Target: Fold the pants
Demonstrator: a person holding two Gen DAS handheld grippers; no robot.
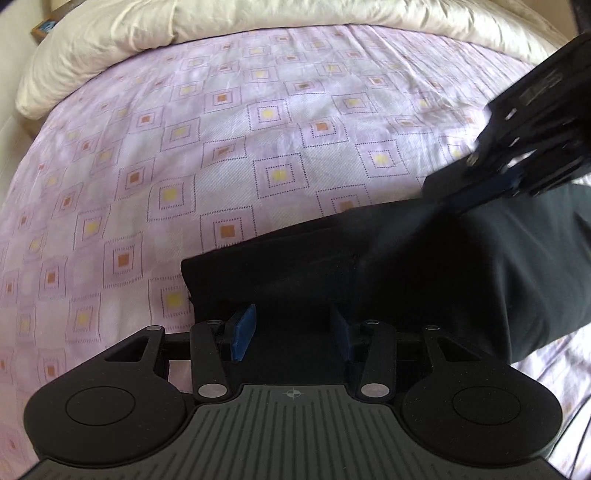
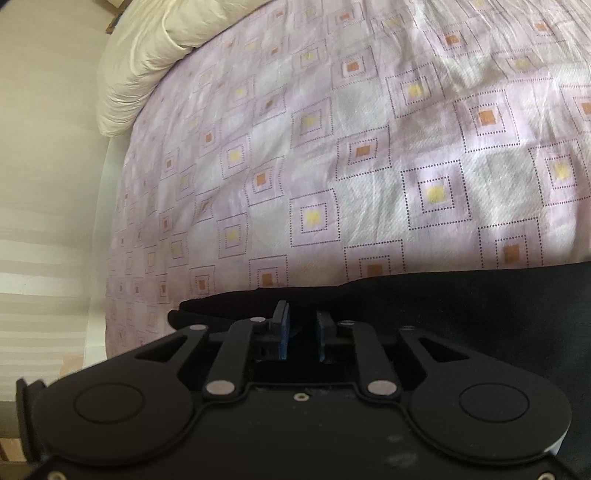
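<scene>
The pants (image 1: 424, 266) are matt black cloth, smooth and nearly without sheen, lying at 5 o'clock on the bedsheet (image 1: 221, 147), a thin woven lilac cotton-like fabric, finely creased. At 12 o'clock the duvet (image 1: 258, 18) looks like crinkled cream cloth. The left gripper (image 1: 291, 332) is matt black plastic with blue rubbery pads (image 1: 243, 332) and dull metal rivets.

Lilac square-patterned bedsheet (image 1: 229, 155), cream duvet (image 1: 122, 40), pale wall (image 2: 44, 110).

Black pants (image 1: 424, 266) lie partly folded on the patterned bedsheet (image 1: 221, 147).
</scene>
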